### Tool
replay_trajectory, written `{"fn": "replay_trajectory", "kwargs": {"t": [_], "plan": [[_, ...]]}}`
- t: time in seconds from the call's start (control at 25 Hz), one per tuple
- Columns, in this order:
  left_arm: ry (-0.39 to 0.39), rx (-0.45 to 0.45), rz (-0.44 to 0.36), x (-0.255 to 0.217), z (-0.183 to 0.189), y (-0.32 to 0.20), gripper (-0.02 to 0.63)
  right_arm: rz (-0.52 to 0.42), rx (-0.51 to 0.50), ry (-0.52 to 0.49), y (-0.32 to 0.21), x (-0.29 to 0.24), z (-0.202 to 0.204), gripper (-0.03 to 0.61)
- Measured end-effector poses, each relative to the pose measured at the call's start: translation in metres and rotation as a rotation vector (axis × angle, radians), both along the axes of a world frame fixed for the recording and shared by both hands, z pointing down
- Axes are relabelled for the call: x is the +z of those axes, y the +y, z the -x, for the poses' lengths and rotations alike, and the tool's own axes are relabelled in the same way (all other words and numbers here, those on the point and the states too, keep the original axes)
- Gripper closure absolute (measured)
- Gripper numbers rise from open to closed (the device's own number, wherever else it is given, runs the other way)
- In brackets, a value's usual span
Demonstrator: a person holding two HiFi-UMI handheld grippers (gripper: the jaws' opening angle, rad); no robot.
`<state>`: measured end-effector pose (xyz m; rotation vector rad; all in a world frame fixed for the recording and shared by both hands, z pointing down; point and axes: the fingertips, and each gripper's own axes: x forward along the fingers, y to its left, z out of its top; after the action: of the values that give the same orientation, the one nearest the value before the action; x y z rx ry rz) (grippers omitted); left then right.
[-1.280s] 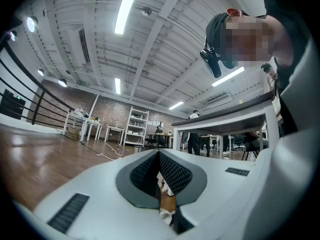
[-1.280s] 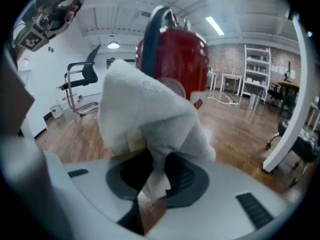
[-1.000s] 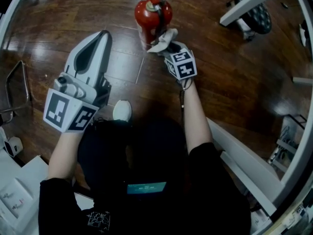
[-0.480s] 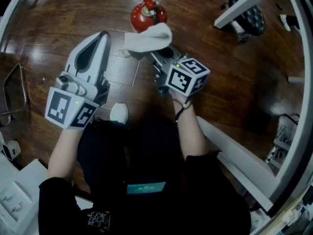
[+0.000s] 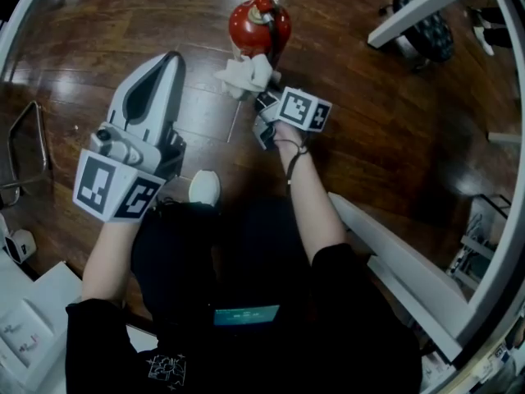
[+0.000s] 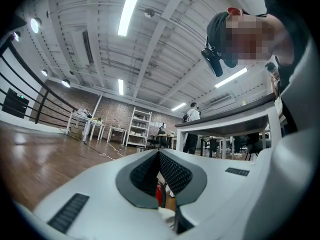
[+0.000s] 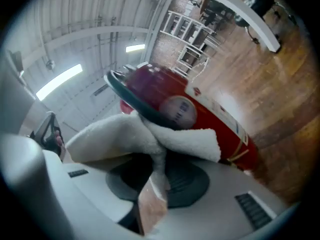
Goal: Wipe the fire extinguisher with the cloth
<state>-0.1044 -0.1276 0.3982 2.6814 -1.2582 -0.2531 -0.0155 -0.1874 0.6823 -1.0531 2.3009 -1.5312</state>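
Note:
The red fire extinguisher (image 5: pixel 259 25) stands upright on the wooden floor at the top middle of the head view. A white cloth (image 5: pixel 245 74) is bunched against its near side, and my right gripper (image 5: pixel 261 91) is shut on it. In the right gripper view the cloth (image 7: pixel 125 134) drapes out of the right gripper (image 7: pixel 157 156) and presses on the red cylinder (image 7: pixel 200 114), under the black hose. My left gripper (image 5: pixel 170 61) hangs to the left of the extinguisher, apart from it. Its jaws (image 6: pixel 159 156) meet at the tips with nothing held.
A white shoe (image 5: pixel 203 187) rests on the floor below the grippers. White table beams (image 5: pixel 410 6) and a wheeled chair base (image 5: pixel 431 29) lie at the upper right. A metal frame (image 5: pixel 25 150) stands at the left, and white boxes (image 5: pixel 29 318) at the lower left.
The right gripper lifted the cloth off the extinguisher and swung it left, then brought it back against the near side. The left gripper stayed in place.

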Motion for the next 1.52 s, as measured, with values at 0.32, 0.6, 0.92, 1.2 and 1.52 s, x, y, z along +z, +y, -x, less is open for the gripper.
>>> {"fn": "replay_trajectory", "kwargs": {"t": [0.32,0.6,0.92,1.2,1.52], "plan": [[0.009,-0.010,0.000,-0.001,0.009,0.003,0.611,0.084,-0.066,0.113,0.008,0.066,0.003,0.485],[0.011,-0.003,-0.010,-0.003,0.003,0.002,0.611,-0.158,-0.099,-0.016,0.030,-0.064,0.006,0.483],[0.000,0.005,-0.013,-0.003,-0.003,0.004,0.611,-0.380,-0.066,-0.174,0.007,-0.189,0.010,0.483],[0.005,-0.004,-0.011,-0.005,0.002,0.007,0.611,-0.175,-0.007,-0.268,-0.016,-0.110,0.028,0.485],[-0.012,-0.004,-0.014,-0.006,0.001,0.011,0.611,0.146,-0.016,-0.029,-0.014,0.053,0.044,0.485]]}}
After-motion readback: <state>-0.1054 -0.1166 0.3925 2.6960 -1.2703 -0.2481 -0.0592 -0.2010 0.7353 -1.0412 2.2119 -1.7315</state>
